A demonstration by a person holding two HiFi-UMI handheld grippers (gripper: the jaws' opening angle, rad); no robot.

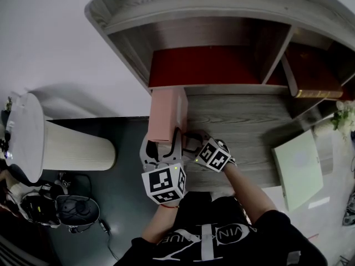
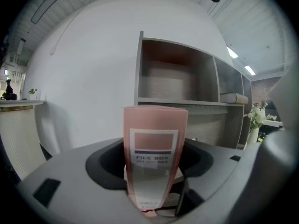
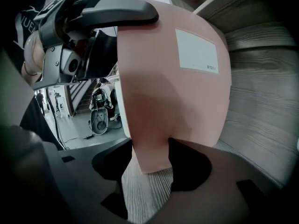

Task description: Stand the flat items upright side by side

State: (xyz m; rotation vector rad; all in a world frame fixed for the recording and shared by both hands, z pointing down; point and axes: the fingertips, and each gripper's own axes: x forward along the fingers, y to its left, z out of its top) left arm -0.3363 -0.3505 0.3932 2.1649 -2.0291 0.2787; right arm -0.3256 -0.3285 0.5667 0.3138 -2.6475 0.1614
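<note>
File box (image 1: 166, 115) stands upright at the left end of the shelf (image 1: 244, 121). Left hand-held gripper (image 1: 161, 148) at its 6 o'clock, on the near edge. Right hand-held gripper (image 1: 186, 142) at 5 o'clock, on the near right corner. Folder (image 1: 297, 168) lies flat at 3 o'clock, well apart. Book (image 1: 313, 87) lies in the right compartment, 2 o'clock. Flowers (image 1: 344, 118) are past the folder. Round table (image 1: 25, 132) at 9 o'clock, off the shelf.

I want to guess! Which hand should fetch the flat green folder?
Probably right: the green folder lies nearer the right gripper, and the left gripper can hold the pink file box upright.
</note>
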